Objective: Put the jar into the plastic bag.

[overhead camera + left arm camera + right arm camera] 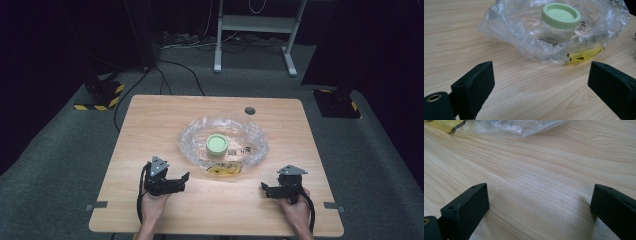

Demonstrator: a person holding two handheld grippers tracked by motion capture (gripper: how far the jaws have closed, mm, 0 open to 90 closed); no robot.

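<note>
High view: clear plastic bag point(223, 144) mid-tabletop point(150, 125), green-lidded jar point(217, 144) upright inside; left gripper point(184, 181) and right gripper point(264, 189) near the front edge, either side of the bag, apart from it.
Left gripper view: fingers point(474, 90) spread wide, empty; jar point(560, 22) ahead; yellow-and-black print point(584, 55) on the bag, unreadable.
Right gripper view: fingers point(466, 210) spread wide over bare wood; bag edge point(509, 126) at top.
</note>
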